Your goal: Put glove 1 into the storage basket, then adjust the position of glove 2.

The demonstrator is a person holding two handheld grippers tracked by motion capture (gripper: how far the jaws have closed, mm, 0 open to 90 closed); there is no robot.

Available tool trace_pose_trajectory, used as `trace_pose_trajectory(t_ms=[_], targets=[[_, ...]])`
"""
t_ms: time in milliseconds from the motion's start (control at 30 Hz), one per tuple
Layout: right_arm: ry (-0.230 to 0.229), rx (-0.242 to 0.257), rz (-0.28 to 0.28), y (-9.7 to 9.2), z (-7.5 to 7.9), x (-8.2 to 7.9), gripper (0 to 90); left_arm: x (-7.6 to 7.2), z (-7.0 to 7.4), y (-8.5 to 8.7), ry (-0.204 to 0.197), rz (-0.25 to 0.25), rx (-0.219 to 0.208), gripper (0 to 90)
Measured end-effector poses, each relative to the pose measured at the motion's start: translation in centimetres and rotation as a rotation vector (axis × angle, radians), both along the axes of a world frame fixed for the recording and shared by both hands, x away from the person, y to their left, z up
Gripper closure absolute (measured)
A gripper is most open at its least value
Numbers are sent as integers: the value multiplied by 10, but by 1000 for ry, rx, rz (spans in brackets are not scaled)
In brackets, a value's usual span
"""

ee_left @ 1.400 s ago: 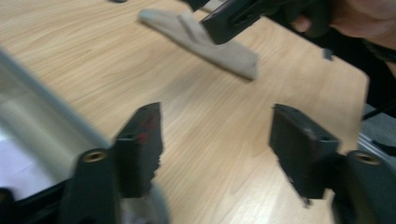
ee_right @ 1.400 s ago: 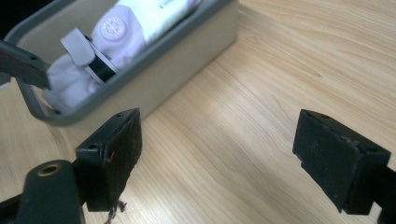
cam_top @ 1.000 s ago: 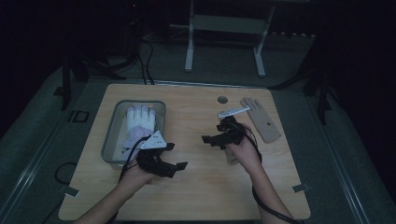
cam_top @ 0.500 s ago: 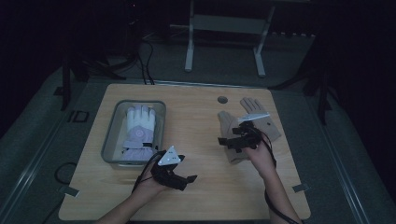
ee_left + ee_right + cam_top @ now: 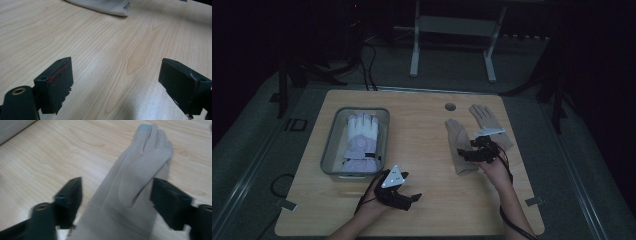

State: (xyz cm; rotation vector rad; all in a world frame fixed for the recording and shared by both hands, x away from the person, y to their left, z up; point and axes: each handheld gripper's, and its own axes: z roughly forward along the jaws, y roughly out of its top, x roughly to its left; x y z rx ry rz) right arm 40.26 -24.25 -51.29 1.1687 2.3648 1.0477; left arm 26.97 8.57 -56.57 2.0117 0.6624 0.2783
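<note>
Two beige gloves lie flat on the right of the wooden table, a nearer one and a farther one. My right gripper hangs low over the nearer glove's cuff end. In the right gripper view this glove runs up between the two black jaws of the right gripper. Those jaws have just been closing and stand at its edges without pinching it. My left gripper sits near the front edge, open over bare wood. A beige glove cuff lies far ahead of it.
A grey tray on the left holds a white glove. A small round hole marks the table's far side. Dark floor, cables and a metal stand surround the table.
My right gripper has moved right and down onto the nearer beige glove's cuff end. The left gripper has dropped toward the table's front, away from the tray.
</note>
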Motion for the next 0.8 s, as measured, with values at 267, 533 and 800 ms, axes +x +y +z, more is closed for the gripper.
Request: trace_pose_trajectory(t_ms=[267, 533, 800], targets=[[7, -40, -34, 2, -13, 26, 348, -3, -1, 5, -13, 23, -15, 116], [43, -114, -65, 13, -30, 48, 309, -6, -1, 6, -24, 49, -30, 27], [19, -152, -83, 22, -37, 48, 409, -9, -2, 5, -24, 46, -34, 27]])
